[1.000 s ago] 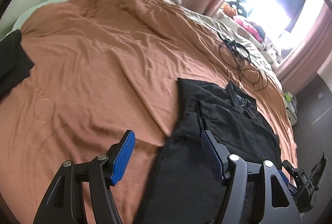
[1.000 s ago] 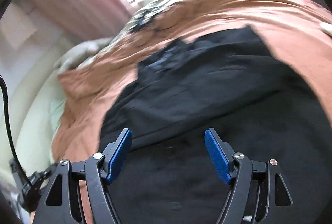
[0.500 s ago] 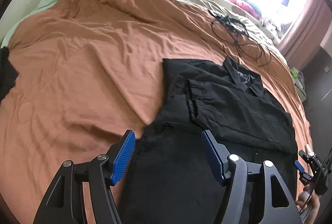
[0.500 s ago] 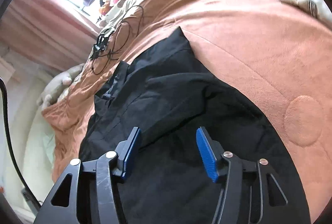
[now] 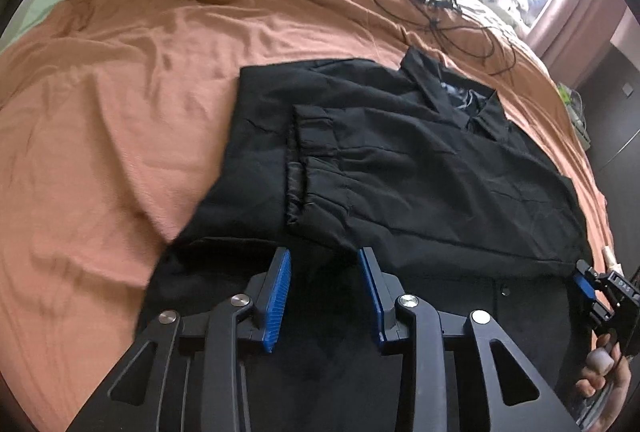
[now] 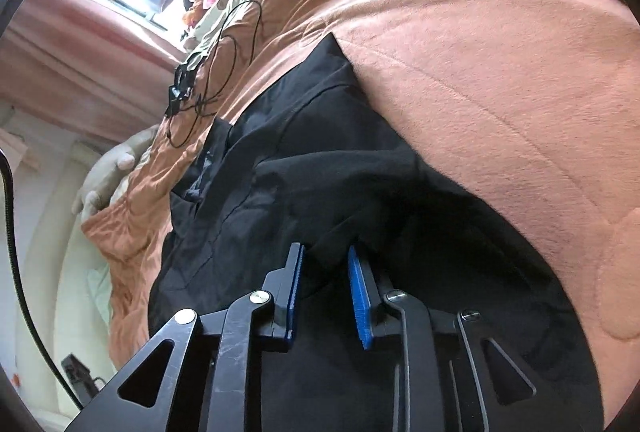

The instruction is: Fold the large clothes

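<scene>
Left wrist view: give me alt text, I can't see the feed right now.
The left gripper, with a gap between its blue pads, has been closing over the near hem of a black shirt spread on an orange blanket. Both sleeves are folded across the chest, collar farthest away. The right gripper shows at the right edge.

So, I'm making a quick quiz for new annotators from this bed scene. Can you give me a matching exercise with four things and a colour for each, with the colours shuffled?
Things:
1. shirt
2. bedspread
3. gripper pads
4. curtain

Colours:
a. blue
b. pink
c. black
d. rust orange

Pairs: 1-c, 2-d, 3-a, 4-b
</scene>
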The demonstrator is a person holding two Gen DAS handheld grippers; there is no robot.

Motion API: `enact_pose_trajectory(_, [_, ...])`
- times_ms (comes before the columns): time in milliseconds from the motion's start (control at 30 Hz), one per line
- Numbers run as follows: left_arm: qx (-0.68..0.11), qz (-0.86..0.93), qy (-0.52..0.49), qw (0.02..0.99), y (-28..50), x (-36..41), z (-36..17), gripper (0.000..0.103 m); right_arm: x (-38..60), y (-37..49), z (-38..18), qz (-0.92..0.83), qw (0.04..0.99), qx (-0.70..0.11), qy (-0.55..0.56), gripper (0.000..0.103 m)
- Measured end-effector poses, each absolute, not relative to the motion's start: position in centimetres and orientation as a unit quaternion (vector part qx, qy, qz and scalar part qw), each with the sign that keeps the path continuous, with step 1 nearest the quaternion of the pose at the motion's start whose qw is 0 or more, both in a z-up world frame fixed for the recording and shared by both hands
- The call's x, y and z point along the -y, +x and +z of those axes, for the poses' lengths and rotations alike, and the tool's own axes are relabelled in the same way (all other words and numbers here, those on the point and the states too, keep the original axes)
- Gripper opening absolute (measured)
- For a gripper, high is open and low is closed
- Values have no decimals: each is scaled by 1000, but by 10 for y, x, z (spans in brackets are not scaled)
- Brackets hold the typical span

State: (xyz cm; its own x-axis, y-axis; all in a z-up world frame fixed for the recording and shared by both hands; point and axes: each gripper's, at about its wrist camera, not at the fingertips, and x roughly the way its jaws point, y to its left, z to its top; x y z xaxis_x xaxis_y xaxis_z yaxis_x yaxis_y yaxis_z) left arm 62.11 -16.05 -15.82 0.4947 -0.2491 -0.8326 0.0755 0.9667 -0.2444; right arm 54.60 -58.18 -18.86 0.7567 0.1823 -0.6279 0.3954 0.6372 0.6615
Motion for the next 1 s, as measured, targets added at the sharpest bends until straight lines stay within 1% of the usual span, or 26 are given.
enact_pose_trajectory(200, [-500,-80,-98,857,629,161,-169,36,577,549,-188,-66,838,-358,406,25])
enact_pose_trajectory(267, [-500,-76,-98,857,626,161,-165,36,578,547,-185,-72,833,-366,408,32])
enact_pose_trajectory(333, [-501,-70,-91,858,623,160,-158,36,578,544,-180,-89,831,-374,403,54])
enact_pose_trajectory(400, [-499,-66,-87,859,617,156,-149,37,576,537,-174,-99,831,-373,400,60])
enact_pose_trajectory(433, [-499,-65,-90,860,613,153,-146,38,575,533,-170,-103,831,-373,399,60])
enact_pose_trajectory(567, [-487,-48,-107,865,588,136,-127,50,571,510,-154,-137,836,-368,382,60])
enact_pose_trajectory(633, [-474,-43,-124,871,576,127,-116,58,570,494,-147,-153,837,-363,379,65])
enact_pose_trajectory(700, [-449,-29,-143,882,556,119,-101,76,571,477,-140,-170,835,-357,384,66])
enact_pose_trajectory(733, [-436,-22,-148,887,548,117,-94,80,571,467,-136,-175,834,-353,387,66])
enact_pose_trajectory(767, [-418,-17,-151,895,535,114,-85,87,570,456,-132,-175,836,-351,384,66])
enact_pose_trajectory(800, [-405,-19,-147,902,524,114,-78,92,567,448,-129,-171,840,-349,378,66])
enact_pose_trajectory(867, [-388,-26,-131,912,506,114,-67,98,560,429,-121,-162,855,-347,350,69])
enact_pose_trajectory(900, [-381,-24,-118,917,495,113,-62,100,555,422,-117,-160,860,-350,335,73])
enact_pose_trajectory(1000, [-371,-13,-85,925,467,113,-49,101,542,397,-106,-145,875,-347,305,82])
